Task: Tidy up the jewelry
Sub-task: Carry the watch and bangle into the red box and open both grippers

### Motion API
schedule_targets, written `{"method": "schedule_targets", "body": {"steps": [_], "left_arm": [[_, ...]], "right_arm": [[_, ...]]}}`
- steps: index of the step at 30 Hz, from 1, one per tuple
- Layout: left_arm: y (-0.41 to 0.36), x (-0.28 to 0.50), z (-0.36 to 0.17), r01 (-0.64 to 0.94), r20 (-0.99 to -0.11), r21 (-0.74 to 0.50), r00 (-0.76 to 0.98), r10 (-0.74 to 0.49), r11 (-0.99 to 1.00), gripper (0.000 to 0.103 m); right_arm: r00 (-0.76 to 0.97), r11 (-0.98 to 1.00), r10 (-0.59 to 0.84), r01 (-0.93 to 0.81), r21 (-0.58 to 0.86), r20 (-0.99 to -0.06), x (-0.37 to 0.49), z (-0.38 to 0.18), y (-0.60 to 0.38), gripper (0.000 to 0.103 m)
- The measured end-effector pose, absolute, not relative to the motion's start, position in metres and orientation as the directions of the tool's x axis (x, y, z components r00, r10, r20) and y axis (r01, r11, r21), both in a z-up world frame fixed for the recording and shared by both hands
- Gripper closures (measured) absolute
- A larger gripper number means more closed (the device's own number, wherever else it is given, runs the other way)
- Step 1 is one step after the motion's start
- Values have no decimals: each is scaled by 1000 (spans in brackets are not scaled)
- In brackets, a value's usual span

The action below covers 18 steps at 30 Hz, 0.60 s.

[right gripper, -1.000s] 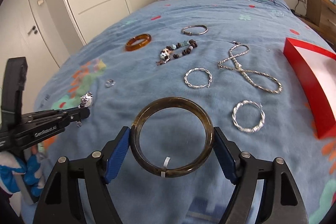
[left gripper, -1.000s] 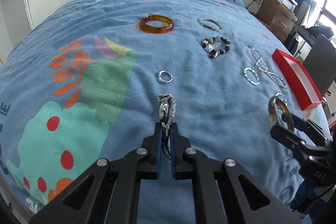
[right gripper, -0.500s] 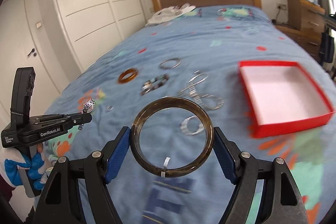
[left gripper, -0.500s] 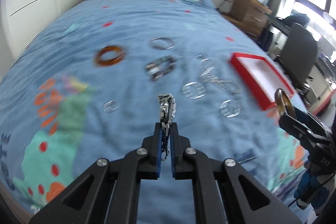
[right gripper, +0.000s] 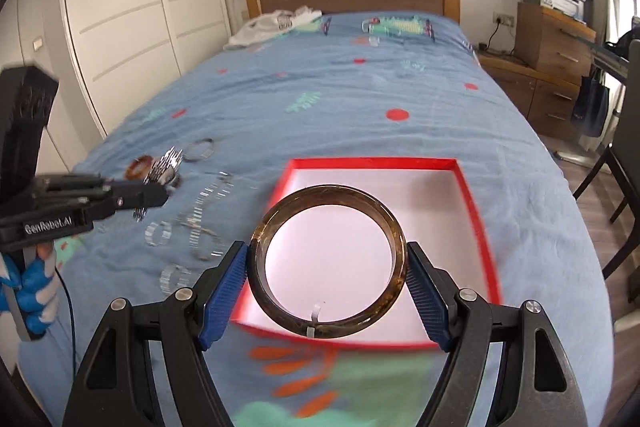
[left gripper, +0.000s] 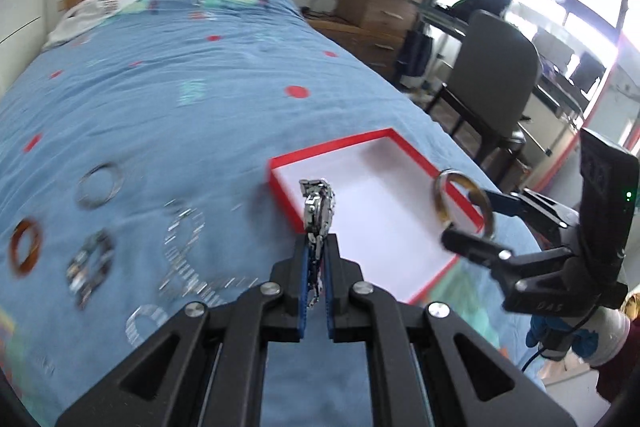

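Observation:
My left gripper [left gripper: 316, 259] is shut on a silver metal bracelet [left gripper: 318, 207], held in the air at the near left corner of the red box [left gripper: 324, 151] with a white inside. My right gripper [right gripper: 328, 263] is shut on a dark brown bangle [right gripper: 260, 227], held flat above the near part of the red box [right gripper: 372, 163]. In the left wrist view the right gripper [left gripper: 468, 223] and bangle [left gripper: 482, 205] hang over the box's right rim. The left gripper [right gripper: 152, 195] shows at the left of the right wrist view.
Loose on the blue bedspread left of the box lie an amber bangle [left gripper: 26, 247], a beaded bracelet [left gripper: 90, 267], a thin silver bangle [left gripper: 100, 185] and several silver hoops and a chain [left gripper: 184, 251]. A chair [left gripper: 492, 83] and wooden drawers [left gripper: 376, 7] stand right of the bed.
Both grippers have swung right, away from the loose jewelry and toward the red box. The right gripper's bangle is now over the box; the left gripper's bracelet is at the box's corner.

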<state>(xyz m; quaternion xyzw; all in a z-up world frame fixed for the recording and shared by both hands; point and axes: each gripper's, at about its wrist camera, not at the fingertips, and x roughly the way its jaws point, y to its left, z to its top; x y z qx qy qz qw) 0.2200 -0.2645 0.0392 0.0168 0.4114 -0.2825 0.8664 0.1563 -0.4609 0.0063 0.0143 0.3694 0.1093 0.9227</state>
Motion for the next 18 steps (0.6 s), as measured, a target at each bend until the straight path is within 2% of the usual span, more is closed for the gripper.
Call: {"method": "schedule_targets", "body": {"steps": [8,18], "left_arm": [[-339,277,-2,587,-786,-163,409,-465,793,97],[-352,317,-60,595,-855,-146,326,-403,791,97]], "right_arm": [[578,944,262,-321,80,-773,209,-29,-493,27],[422,860,280,-510,29,-862,245,-67,-489,26]]}}
